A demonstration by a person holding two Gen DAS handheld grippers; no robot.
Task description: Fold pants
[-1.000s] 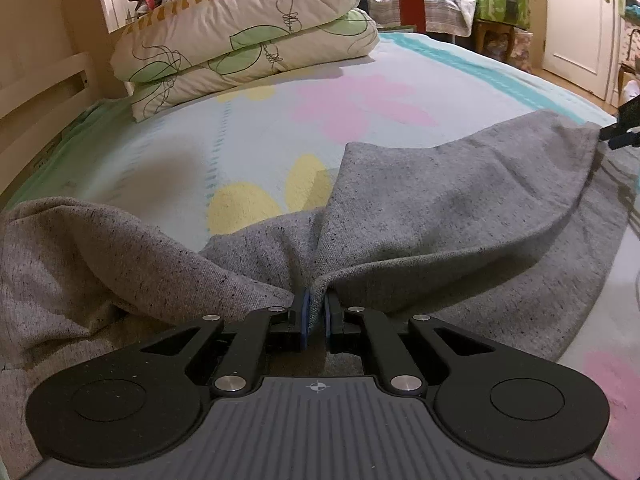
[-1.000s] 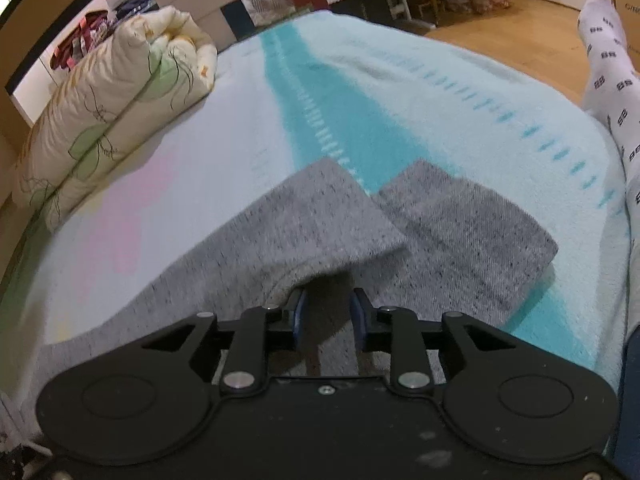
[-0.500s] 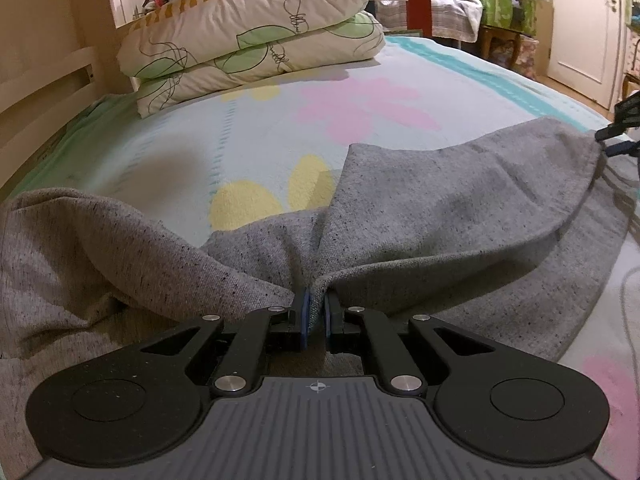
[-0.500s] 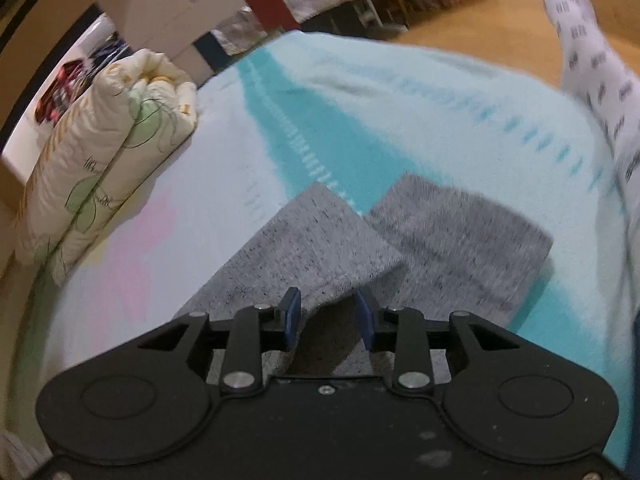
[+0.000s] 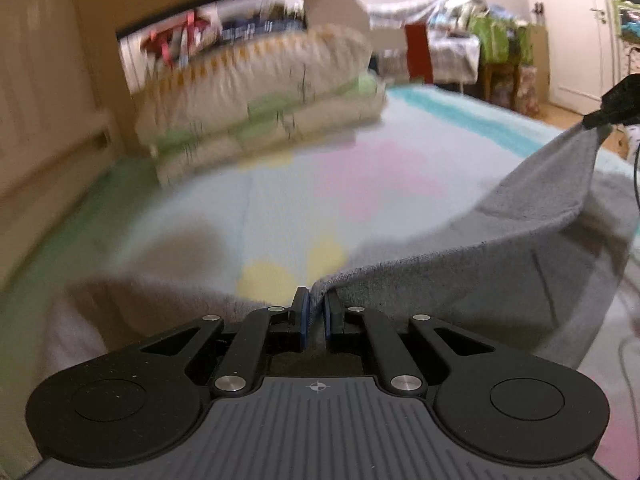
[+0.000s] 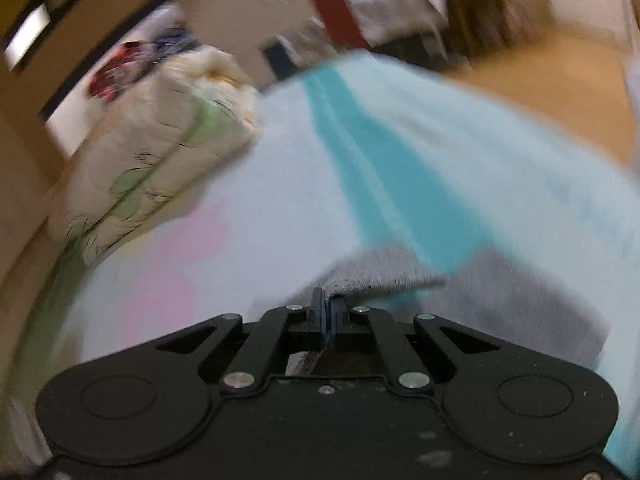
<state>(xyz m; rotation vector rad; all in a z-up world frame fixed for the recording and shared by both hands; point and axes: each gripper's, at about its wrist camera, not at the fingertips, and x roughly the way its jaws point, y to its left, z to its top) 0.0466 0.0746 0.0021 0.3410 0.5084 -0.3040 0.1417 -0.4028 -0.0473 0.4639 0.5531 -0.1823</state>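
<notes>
Both views are blurred. In the left wrist view, the left gripper [image 5: 316, 314] sits at lower centre, its tongs narrowed onto a pinch of the grey pants [image 5: 460, 268]. The cloth rises from that pinch in a raised fold running toward the upper right of the frame, where the right gripper [image 5: 596, 120] holds a lifted corner at the right edge. So the long axis of the pants runs from lower centre to upper right, and more grey cloth lies slack at lower left. The pants rest on a pale bedspread [image 5: 280, 200] with pink and yellow shapes. Stacked pillows [image 5: 260, 116] lie at upper centre.

In the right wrist view, the right gripper [image 6: 328, 312] at lower centre has its tongs pressed together on the pants [image 6: 384, 276]. A second grey layer spreads toward the lower right. A teal stripe [image 6: 380, 176] crosses the bedspread [image 6: 280, 184], and the pillows [image 6: 160, 164] lie at the left.
</notes>
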